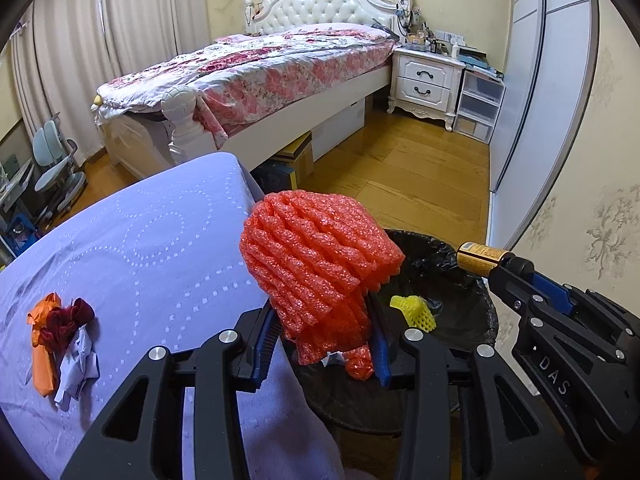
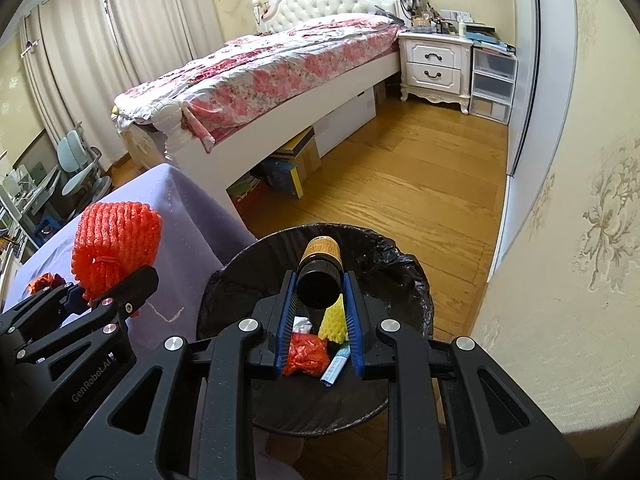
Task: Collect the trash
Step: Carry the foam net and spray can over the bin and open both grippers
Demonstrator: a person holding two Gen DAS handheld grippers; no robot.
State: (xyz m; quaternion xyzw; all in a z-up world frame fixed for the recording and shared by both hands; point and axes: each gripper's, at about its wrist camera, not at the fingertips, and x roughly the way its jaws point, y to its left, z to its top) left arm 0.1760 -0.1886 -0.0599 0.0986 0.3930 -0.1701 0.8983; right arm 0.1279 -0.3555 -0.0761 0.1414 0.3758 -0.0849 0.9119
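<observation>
My left gripper point(image 1: 322, 320) is shut on a crumpled orange foam net point(image 1: 316, 256), which bulges up above its fingers at the edge of the purple-covered table point(image 1: 160, 240), beside the bin. The black-lined trash bin point(image 2: 416, 280) stands below. My right gripper point(image 2: 319, 280) is shut on a small brown bottle point(image 2: 320, 276) with a black cap and gold label, held over the bin's mouth. In the bin lie a yellow foam net point(image 2: 334, 322), an orange wad point(image 2: 306, 354) and a white-blue tube point(image 2: 336, 366). A pile of ribbon and paper scraps point(image 1: 60, 340) lies on the table at the left.
A bed point(image 1: 260, 72) with a floral cover stands across the wooden floor point(image 2: 400, 184), with boxes point(image 2: 288, 168) under it. A white nightstand point(image 1: 426, 80) and plastic drawers point(image 1: 480, 108) are at the far right. A patterned wall point(image 2: 560, 280) runs close on the right. A desk chair point(image 1: 56, 164) is far left.
</observation>
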